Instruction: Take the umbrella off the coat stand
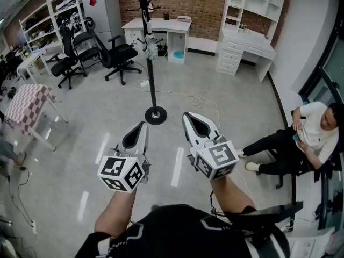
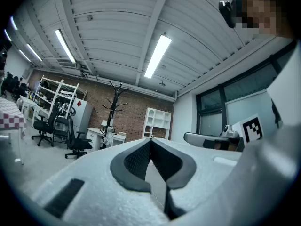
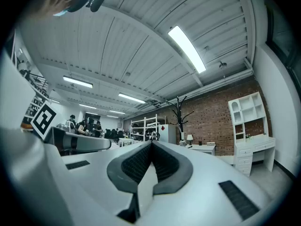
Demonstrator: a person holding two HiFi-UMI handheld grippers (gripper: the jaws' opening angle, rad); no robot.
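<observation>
Both hand-held grippers closed and empty, short of the coat stand.

The coat stand (image 1: 151, 79) rises from a round black base on the grey floor (image 1: 226, 101). The umbrella (image 1: 151, 48), a small pale folded bundle, hangs against the stand's pole below its hooks. The left hand-held gripper (image 1: 142, 125) and the right hand-held gripper (image 1: 187, 115) sit on the near side of the stand's base, apart from it, each with its jaws pressed together on nothing. A white desk (image 1: 161, 26) stands behind the stand, black office chairs (image 1: 115, 55) to its left, and a seated person (image 1: 301, 138) far to its right.
</observation>
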